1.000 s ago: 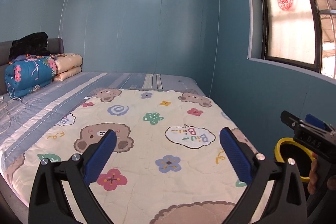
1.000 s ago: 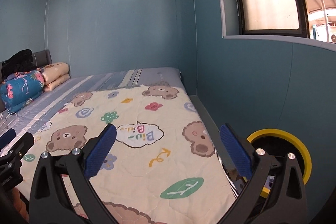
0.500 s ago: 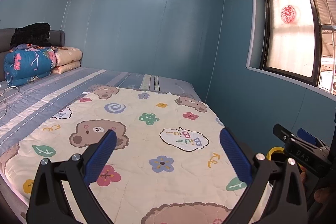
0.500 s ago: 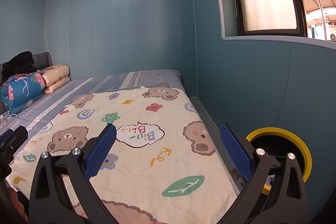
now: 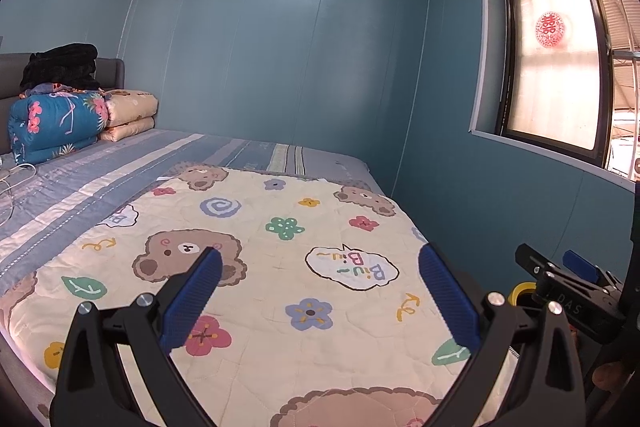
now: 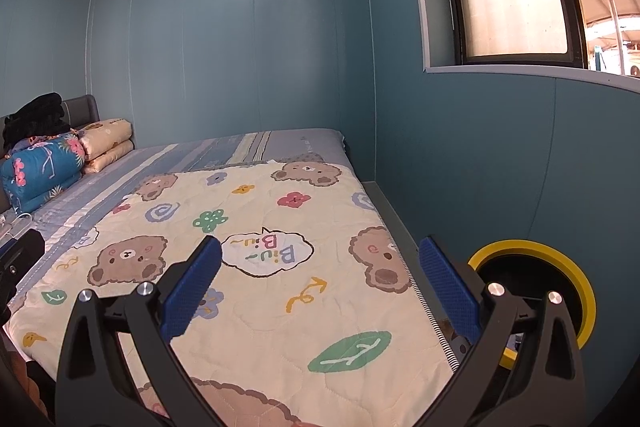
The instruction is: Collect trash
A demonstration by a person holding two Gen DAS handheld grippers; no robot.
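Left gripper [image 5: 320, 287] and right gripper [image 6: 320, 279] both stand wide apart, gripping nothing, above the bear-print quilt [image 6: 256, 251]. The yellow-rimmed bin [image 6: 536, 283] (lower right of frame) sits beside the bed; no trash is discernible

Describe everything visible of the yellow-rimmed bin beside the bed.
The bin shows mainly as a round opening with a thick, smooth yellow rim around a black, dark interior; whether anything lies inside cannot be told. It looks like plastic. It sits low in the gap between the bed's right edge and the blue wall, partly hidden behind the right gripper. The left wrist view shows only a sliver of rim.
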